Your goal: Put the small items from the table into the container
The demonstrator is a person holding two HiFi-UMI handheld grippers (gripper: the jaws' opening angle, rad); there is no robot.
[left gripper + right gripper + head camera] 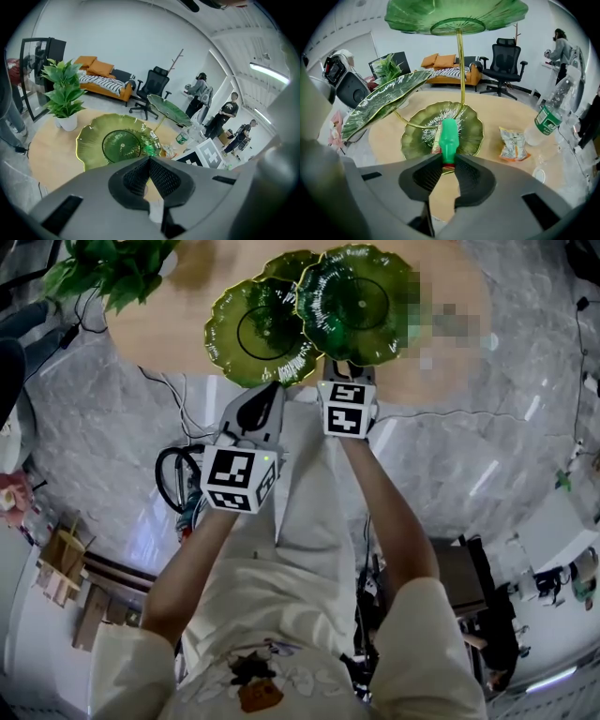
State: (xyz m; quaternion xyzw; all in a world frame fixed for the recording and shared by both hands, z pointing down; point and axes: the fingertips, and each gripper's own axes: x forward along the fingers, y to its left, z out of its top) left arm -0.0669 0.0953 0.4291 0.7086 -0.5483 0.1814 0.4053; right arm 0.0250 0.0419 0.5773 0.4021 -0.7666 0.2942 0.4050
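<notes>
The room has a pale marbled floor (103,427) and white walls, with an orange sofa (101,79) and a black office chair (152,89) at the back; in front of me is a round wooden tabletop (506,115). A potted plant (65,96) stands near the tabletop's far left edge.

The container (473,133) is a stand of green leaf-shaped dishes on thin gold stems; its lowest dish rests on the tabletop close to the near edge; a long leaf tier (379,105) reaches out to the left and a round top dish (454,14) sits high above. A small wrapped item (436,140) already lies in the lowest dish.

My right tool (449,158) is clenched on a small green bottle-shaped item (449,133) with a red end; both pads press its lower part, and it sticks out forward over the near rim of the lowest dish.

My left tool (149,161) has its jaws pressed together with nothing between them; it hangs at the tabletop's near edge, just left of the right tool, pointing at the green dishes.

A snack packet (513,144) lies on the bare wood right of the lowest dish; a clear water bottle (548,117) with a green label lies beyond it, toward the tabletop's right edge.
</notes>
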